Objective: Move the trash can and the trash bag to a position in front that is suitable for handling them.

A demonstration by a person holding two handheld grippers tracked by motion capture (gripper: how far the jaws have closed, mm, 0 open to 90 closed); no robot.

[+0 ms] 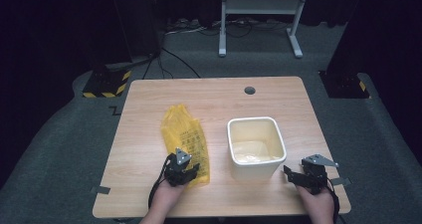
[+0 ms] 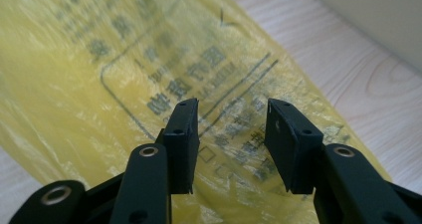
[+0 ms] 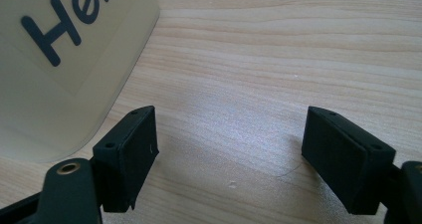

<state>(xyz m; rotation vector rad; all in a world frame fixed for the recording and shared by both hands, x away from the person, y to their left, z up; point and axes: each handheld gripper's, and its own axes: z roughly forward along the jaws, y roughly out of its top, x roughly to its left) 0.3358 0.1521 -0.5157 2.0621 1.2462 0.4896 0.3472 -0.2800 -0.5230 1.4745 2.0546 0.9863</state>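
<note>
High view. The tabletop (image 1: 149,134) is light wood grain with rounded corners and a round cable hole (image 1: 250,90) near its far edge at 12 o'clock. It stands on grey carpet (image 1: 54,149). Beyond it the room is dark: a white metal frame (image 1: 259,15) stands at 12 o'clock, loose cables (image 1: 174,59) run over the floor at 11 o'clock, and black-and-yellow striped blocks (image 1: 105,82) sit at 10 o'clock and 2 o'clock. Grey tape tabs mark the near corners. The yellow plastic bag (image 1: 183,137) lies flat, left of centre. The cream square tub (image 1: 256,147) stands upright just right of centre, apart from the bag. The left hand-held gripper (image 1: 188,170) is over the bag's near end at 7 o'clock. The right hand-held gripper (image 1: 289,173) is at 5 o'clock, just beside the tub's near right corner.

Left gripper view. The bag (image 2: 149,59), printed with dark characters, lies crinkled on the wood beneath the left hand-held gripper (image 2: 231,134). Its jaws stand partly apart above the plastic, gripping nothing. The tub wall shows at 2 o'clock.

Right gripper view. The right hand-held gripper (image 3: 229,149) stands wide open over bare wood, holding nothing. The tub (image 3: 64,74), with dark blue lettering, is at 10 o'clock, close to one jaw; contact cannot be told.
</note>
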